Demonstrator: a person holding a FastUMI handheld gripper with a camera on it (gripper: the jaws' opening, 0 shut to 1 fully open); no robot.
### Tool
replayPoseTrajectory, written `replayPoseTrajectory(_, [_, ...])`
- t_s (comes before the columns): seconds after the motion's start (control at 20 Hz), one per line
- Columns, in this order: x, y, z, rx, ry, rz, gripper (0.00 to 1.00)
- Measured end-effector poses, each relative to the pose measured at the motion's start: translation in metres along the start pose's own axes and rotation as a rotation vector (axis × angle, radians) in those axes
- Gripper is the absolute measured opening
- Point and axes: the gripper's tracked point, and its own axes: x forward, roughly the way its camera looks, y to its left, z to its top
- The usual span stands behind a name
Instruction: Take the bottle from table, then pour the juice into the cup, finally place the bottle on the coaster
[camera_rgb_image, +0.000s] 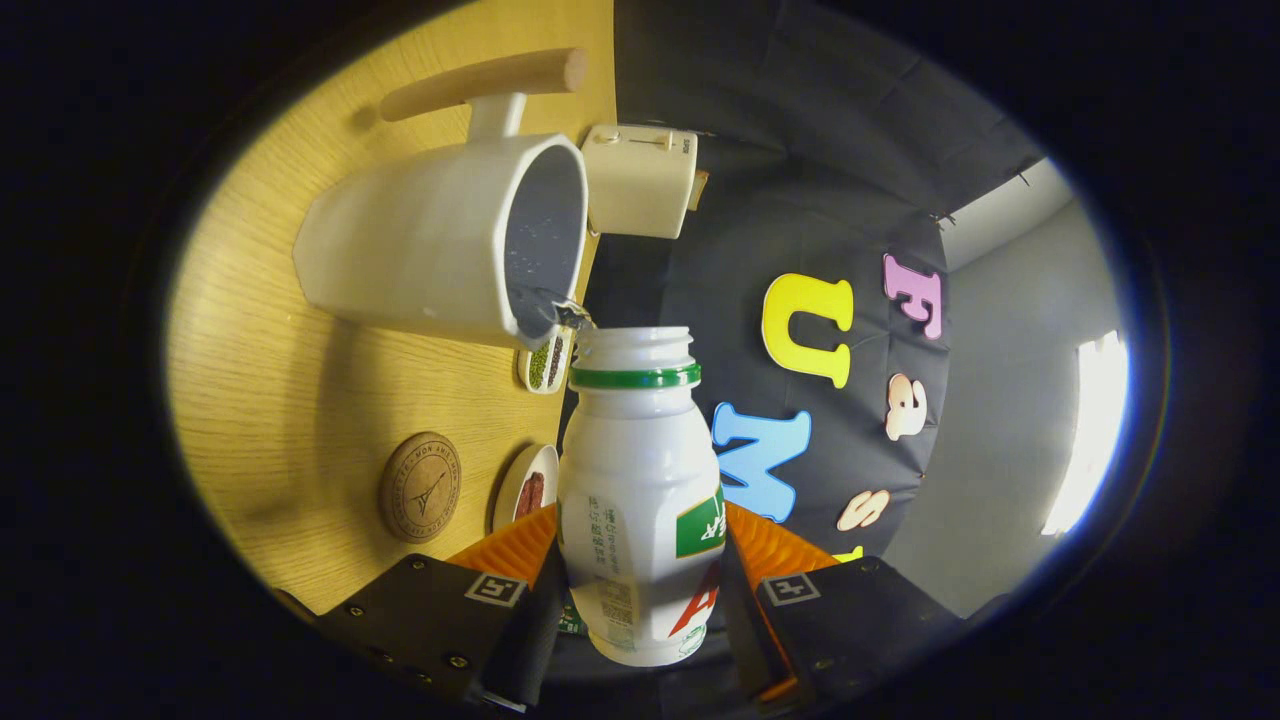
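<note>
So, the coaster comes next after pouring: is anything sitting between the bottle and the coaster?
Nothing visible does. The gripper is shut on the bottle, tipped at the cup. The round coaster lies bare on the table; a small dish sits beside it.

bottle (637, 480): smooth white plastic, slight sheen; printed glossy label
cup (440, 245): glazed white ceramic, smooth; interior matt grey
cup handle (485, 83): bare light wood, matt
bench (290, 400): light wood-grain surface, satin
coaster (420, 487): brown, cork-like, matt, printed
hand-held gripper (640, 590): ribbed pads pressing both bottle sides
</note>
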Motion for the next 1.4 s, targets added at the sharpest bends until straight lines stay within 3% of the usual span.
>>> replayPoseTrajectory(1.4, [0.001, -0.011, 0.007, -0.103, -0.015, -0.045, 0.71])
